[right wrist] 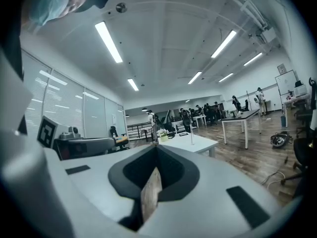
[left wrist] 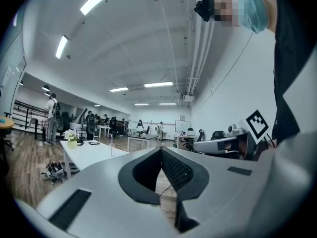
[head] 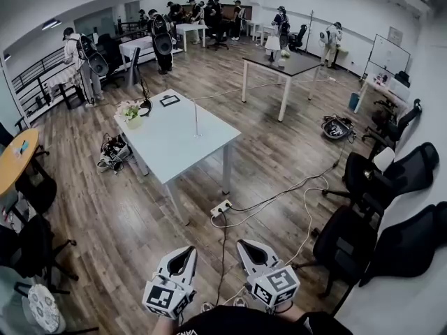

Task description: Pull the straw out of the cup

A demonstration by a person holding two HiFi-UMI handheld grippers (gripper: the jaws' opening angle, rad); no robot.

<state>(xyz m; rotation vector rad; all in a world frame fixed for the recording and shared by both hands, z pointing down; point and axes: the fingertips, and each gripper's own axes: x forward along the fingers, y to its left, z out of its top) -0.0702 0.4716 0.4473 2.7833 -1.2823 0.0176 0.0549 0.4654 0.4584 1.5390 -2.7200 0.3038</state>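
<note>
The clear cup with a tall thin straw point(head: 195, 121) stands on the white table point(head: 174, 145) in the middle of the room, far ahead of both grippers. It shows small in the left gripper view as the cup point(left wrist: 111, 149) and in the right gripper view as the straw point(right wrist: 191, 137). My left gripper point(head: 186, 252) and right gripper point(head: 245, 244) are held side by side at the bottom of the head view, over the wooden floor. Both have their jaws together, with nothing between them. Left gripper tips point(left wrist: 161, 149) and right gripper tips point(right wrist: 155, 147) meet at a point.
A flower pot point(head: 130, 112), a dark tablet point(head: 170, 100) and a black headset point(head: 144, 107) share the white table. A power strip point(head: 221, 207) with cables lies on the floor between me and the table. Black office chairs point(head: 391, 183) stand at the right, and a bag point(head: 113, 153) lies left of the table.
</note>
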